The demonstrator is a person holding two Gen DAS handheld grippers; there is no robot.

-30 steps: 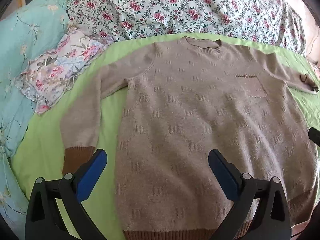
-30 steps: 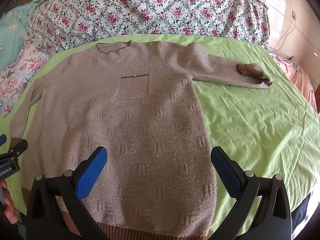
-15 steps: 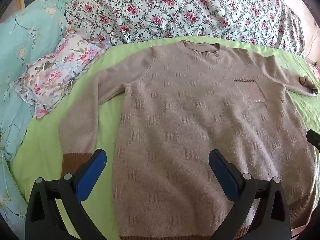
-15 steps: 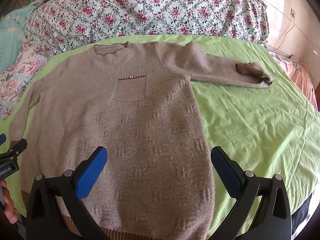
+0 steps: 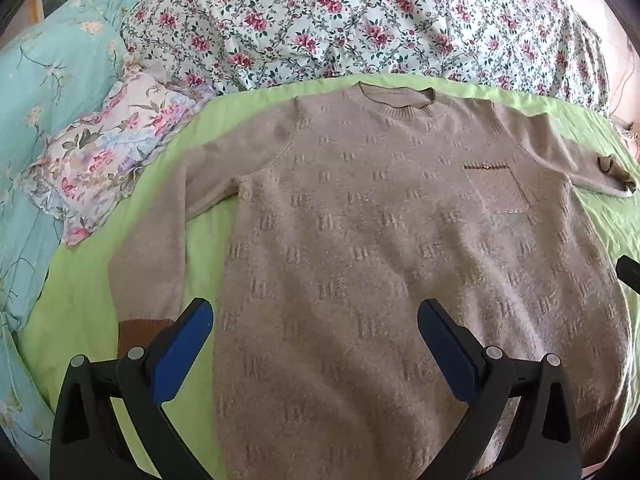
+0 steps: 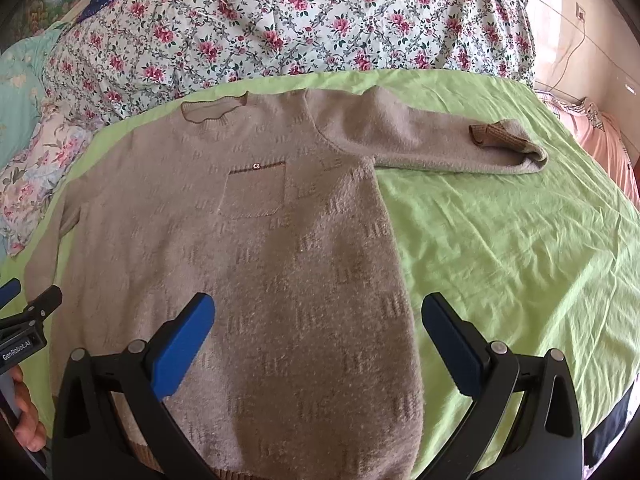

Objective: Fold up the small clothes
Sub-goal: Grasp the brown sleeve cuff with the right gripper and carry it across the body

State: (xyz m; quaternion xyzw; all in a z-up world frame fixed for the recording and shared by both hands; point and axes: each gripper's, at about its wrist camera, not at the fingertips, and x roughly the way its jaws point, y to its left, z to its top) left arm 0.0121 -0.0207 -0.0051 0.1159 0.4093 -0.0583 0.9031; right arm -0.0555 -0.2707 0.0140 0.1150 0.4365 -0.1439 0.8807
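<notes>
Sweater (image 5: 380,248), soft and brown, lies flat and face up on the green sheet (image 6: 520,248) of a bed, with its neck hole by the flowery blanket (image 5: 360,20). One sleeve lies down along its side beside a small flowery pillow (image 5: 104,160). The other sleeve (image 6: 440,144) sticks straight out on the sheet. The left gripper (image 5: 316,328) hangs over the bottom half of the sweater, spread wide and holding nothing. The right gripper (image 6: 318,324) hangs over the bottom half too, also wide and holding nothing.
</notes>
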